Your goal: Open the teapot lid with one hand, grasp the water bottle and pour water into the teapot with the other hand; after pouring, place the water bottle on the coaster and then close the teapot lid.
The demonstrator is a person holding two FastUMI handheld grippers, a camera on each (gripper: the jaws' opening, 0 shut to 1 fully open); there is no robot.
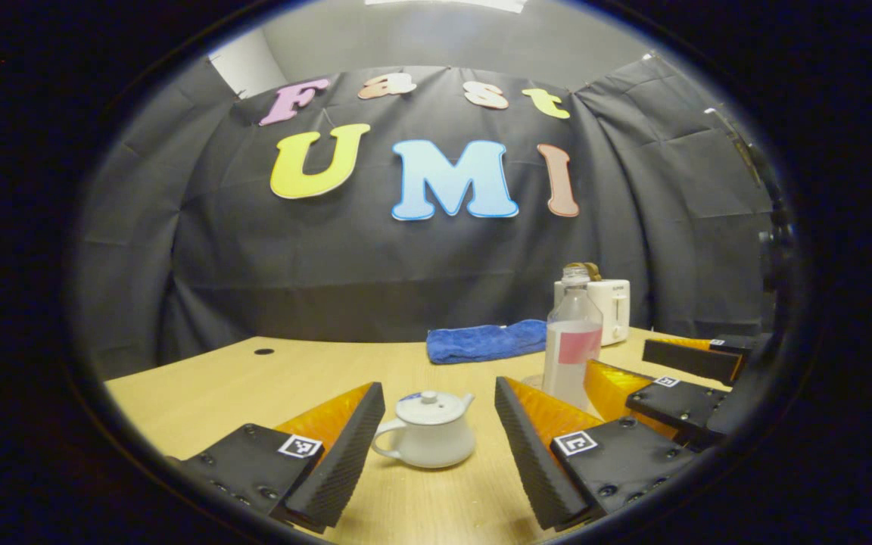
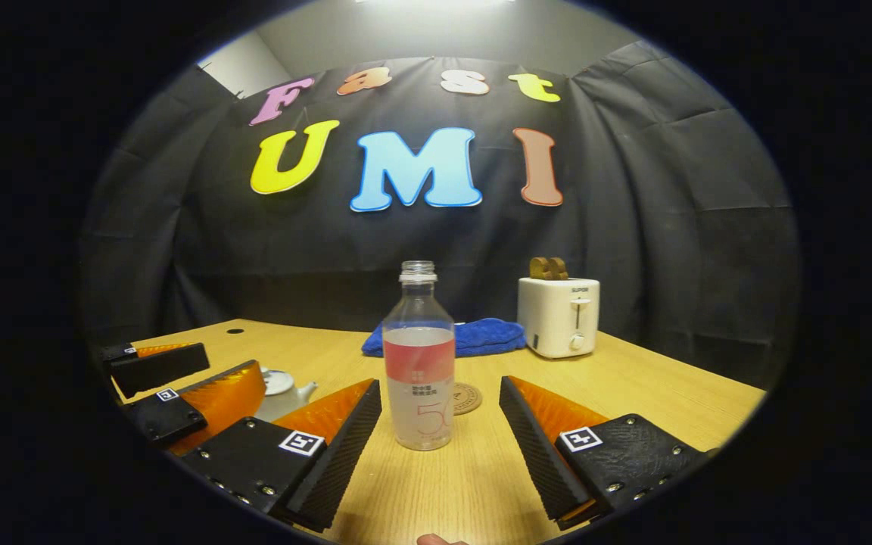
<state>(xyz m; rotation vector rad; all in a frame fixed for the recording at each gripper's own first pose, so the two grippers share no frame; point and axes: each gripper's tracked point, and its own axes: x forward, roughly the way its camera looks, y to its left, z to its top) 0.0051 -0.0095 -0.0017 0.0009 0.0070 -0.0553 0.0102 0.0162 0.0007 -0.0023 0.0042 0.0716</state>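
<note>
In the left gripper view, the left gripper (image 1: pixel 440 431) is spread wide and holds nothing, its two fingers standing on either side of the white teapot (image 1: pixel 427 439), which sits on the wooden table (image 1: pixel 254 386) just ahead of the fingertips and touches neither of them. The teapot lid (image 1: pixel 430 406) is on the pot, its knob up, the handle turned toward the left finger and the spout toward the right. Past the right finger stands the water bottle (image 1: pixel 572 348), uncapped and upright, with the right gripper (image 1: pixel 678 371) beside it, farther off to the right. Behind the bottle lie a blue towel (image 1: pixel 486 341) and a white toaster (image 1: pixel 608 309). In the right gripper view, the right gripper (image 2: pixel 440 431) is likewise released, the fingers wide apart with the water bottle (image 2: pixel 418 363) standing between them, a little ahead of the tips and clear of both. The round coaster (image 2: pixel 467 398) lies on the table (image 2: pixel 633 378) just behind the bottle, to its right. To the left, the left gripper (image 2: pixel 186 386) flanks the teapot (image 2: pixel 283 393), partly hidden by its finger. The blue towel (image 2: pixel 474 337) and toaster (image 2: pixel 559 316) sit farther back.
</note>
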